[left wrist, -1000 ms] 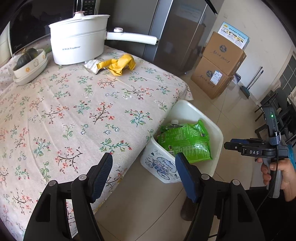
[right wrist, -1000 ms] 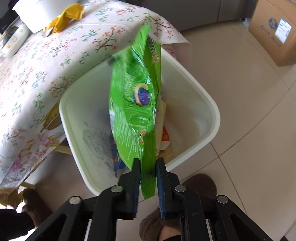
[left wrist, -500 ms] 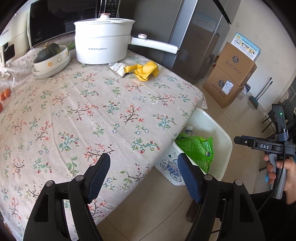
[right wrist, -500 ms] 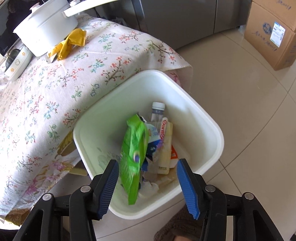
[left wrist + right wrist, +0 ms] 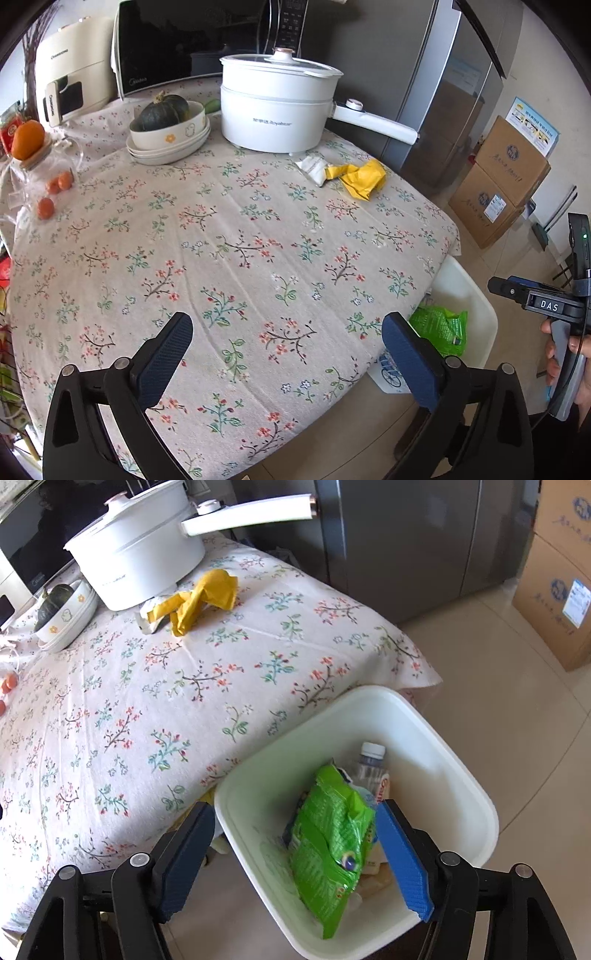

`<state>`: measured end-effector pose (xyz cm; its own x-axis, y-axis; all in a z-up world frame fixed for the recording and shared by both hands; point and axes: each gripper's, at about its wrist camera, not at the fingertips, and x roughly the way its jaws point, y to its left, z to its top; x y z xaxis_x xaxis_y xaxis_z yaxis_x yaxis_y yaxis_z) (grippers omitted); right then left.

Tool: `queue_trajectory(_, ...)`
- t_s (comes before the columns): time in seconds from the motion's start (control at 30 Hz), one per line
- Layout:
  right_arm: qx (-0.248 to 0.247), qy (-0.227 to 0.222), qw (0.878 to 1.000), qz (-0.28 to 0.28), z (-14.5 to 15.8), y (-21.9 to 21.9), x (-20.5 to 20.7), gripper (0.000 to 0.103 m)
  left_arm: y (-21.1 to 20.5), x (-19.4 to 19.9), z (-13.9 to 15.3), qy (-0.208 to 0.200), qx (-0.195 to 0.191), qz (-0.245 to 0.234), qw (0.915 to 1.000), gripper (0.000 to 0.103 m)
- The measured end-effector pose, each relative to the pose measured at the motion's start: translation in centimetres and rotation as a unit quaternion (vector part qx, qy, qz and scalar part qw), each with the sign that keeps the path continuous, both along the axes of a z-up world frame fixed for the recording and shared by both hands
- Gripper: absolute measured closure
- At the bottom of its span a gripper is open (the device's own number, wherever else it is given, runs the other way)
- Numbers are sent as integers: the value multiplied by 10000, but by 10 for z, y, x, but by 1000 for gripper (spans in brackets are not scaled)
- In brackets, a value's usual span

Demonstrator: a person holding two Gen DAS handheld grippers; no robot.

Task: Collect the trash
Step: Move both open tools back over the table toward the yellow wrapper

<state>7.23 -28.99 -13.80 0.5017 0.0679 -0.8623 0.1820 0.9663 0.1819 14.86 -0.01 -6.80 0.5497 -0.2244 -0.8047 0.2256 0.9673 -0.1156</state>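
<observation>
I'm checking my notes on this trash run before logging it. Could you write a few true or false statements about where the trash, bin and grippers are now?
1. The green crinkly snack bag lies inside the white plastic bin. True.
2. The crumpled yellow wrapper is in the bin. False: it lies on the floral tablecloth near the white lidded pot.
3. The right gripper grips the bag. False: its jaws stand open, empty.
4. The left gripper is open. True.

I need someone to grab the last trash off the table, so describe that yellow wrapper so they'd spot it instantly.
Find the big white pot on the floral tablecloth. Under its long handle lies the crumpled yellow wrapper, touching a small white packet; it is the only bright yellow thing there.
</observation>
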Motion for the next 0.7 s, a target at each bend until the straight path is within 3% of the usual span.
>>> queue_trajectory(0.27, 14, -45, 10000, 50, 11, 28, 49, 14, 30, 33, 12, -91, 75, 327, 9994, 0)
queue_trajectory(0.43, 102, -181, 9998, -11, 14, 41, 87, 11, 49, 55, -4, 63, -89, 658, 9978, 0)
queue_trajectory(0.53, 80, -281, 9995, -74, 7, 46, 108, 11, 53, 67, -14, 180, -166, 804, 9965, 0)
queue_trajectory(0.7, 461, -96, 9988, -118, -17, 52, 140, 11, 51, 83, -25, 162, 57, 913, 9957, 0)
